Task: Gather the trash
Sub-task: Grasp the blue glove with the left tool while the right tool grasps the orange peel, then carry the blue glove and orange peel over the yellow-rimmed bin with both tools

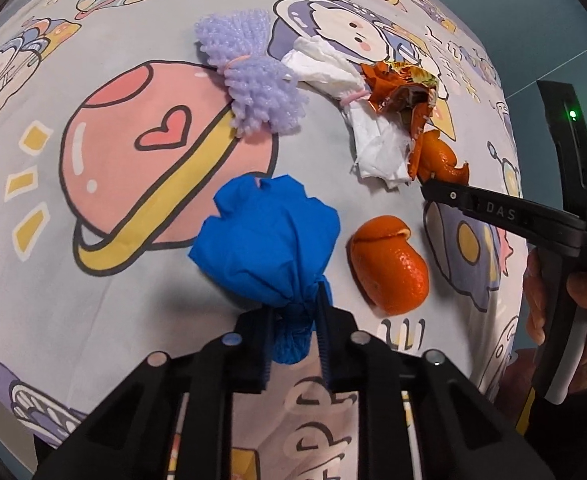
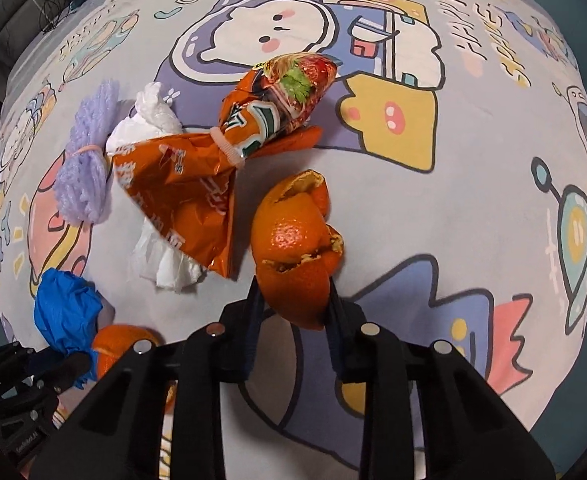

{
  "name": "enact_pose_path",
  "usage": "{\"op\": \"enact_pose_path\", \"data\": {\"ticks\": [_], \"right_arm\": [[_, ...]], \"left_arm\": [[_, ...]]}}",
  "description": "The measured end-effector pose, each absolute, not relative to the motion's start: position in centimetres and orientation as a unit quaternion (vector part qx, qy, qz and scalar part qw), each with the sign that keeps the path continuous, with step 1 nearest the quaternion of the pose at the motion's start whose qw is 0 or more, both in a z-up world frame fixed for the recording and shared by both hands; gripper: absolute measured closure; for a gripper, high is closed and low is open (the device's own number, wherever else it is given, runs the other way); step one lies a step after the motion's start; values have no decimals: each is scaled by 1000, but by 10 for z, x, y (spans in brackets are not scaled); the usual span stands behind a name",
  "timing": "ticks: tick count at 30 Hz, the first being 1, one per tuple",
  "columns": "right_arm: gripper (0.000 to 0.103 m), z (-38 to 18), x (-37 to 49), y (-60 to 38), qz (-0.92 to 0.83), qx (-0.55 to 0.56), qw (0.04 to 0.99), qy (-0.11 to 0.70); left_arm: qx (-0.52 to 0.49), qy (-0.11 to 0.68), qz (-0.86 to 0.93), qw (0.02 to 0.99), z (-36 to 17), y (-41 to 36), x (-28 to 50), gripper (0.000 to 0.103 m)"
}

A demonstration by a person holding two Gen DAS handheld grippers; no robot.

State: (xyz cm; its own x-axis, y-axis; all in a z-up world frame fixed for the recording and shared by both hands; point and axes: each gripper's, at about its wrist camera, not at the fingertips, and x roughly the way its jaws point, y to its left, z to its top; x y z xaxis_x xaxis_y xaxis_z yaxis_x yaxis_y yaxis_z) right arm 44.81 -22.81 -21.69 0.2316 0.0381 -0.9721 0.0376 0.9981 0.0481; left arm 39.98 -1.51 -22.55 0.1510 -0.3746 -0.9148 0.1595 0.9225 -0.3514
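My left gripper [image 1: 295, 320] is shut on the tied neck of a crumpled blue paper bundle [image 1: 269, 240], which also shows in the right wrist view [image 2: 67, 312]. My right gripper [image 2: 293, 304] is shut on a large orange peel [image 2: 297, 244]; it shows from the side in the left wrist view [image 1: 431, 182], with that peel [image 1: 439, 158] at its tips. A second orange peel [image 1: 391, 266] lies on the cloth to the right of the blue bundle. An orange snack wrapper [image 2: 213, 172], white tissue [image 1: 373, 148] and a purple foam net [image 1: 253, 80] lie behind.
Everything lies on a cartoon space-print cloth [image 2: 433, 208] over a rounded surface. The person's hand [image 1: 565, 304] holds the right gripper's handle at the right edge. Dark floor shows beyond the cloth's edges.
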Motion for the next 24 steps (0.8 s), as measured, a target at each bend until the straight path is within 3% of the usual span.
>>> {"op": "enact_pose_path", "data": {"ticks": [24], "right_arm": [[77,-117,285,-253,77,92,796,593]], "left_arm": [[-22,581,-216,784,-149,-11,310,88]]}}
